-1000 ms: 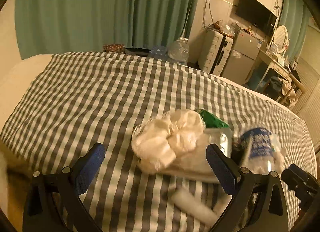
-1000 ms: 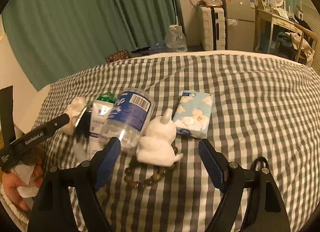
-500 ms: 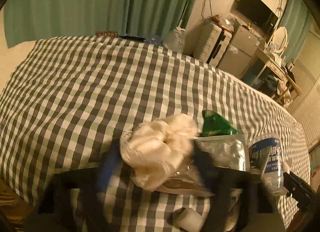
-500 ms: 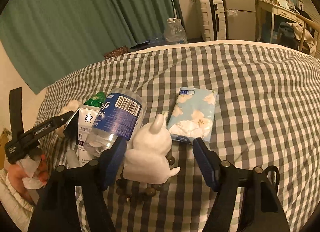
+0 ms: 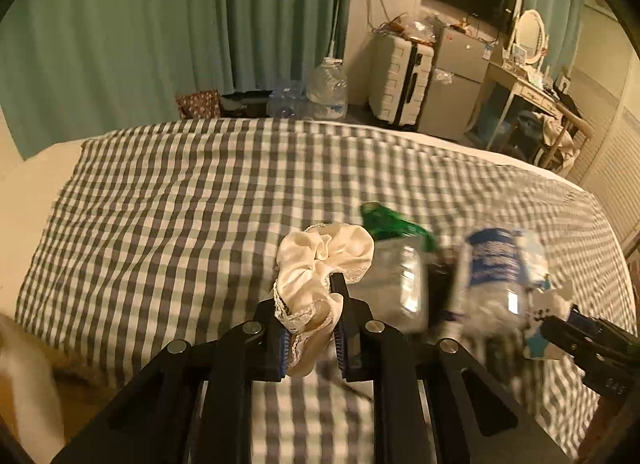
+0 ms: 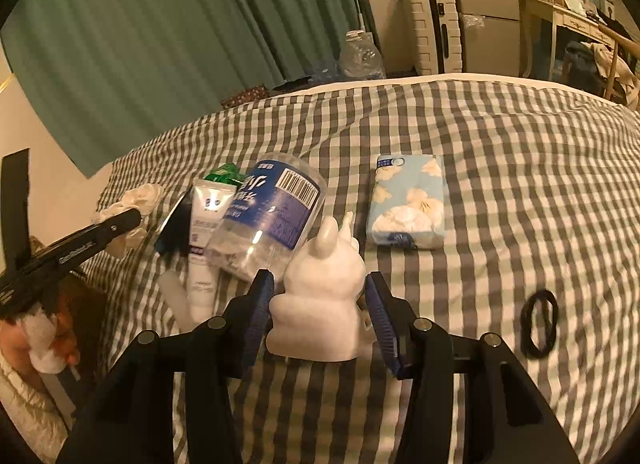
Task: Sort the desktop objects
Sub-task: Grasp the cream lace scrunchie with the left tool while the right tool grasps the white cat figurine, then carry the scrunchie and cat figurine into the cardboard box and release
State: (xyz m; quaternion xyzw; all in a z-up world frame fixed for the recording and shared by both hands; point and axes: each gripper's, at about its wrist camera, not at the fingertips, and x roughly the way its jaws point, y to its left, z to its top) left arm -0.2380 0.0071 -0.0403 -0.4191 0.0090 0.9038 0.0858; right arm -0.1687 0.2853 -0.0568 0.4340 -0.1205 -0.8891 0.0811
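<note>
Scrunchie (image 5: 320, 264), cream: pinched in left gripper (image 5: 310, 328), jaws just narrowed. White figurine (image 6: 320, 304) between right gripper's (image 6: 320, 312) closing jaws; contact unclear. Bottle (image 5: 496, 276) blurred.

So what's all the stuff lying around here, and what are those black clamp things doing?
scrunchie: one, cream, clamped in left gripper
rabbit figurine: one, white, between right gripper's closing jaws
bottle: one, clear, blue label, lying on checked cover
tube: one, white, beside bottle
green packet: one, behind tube
tissue pack: one, pale blue, right of bottle
hair tie: one, black, far right
left gripper: black, shut
right gripper: black, pads near the figurine
</note>
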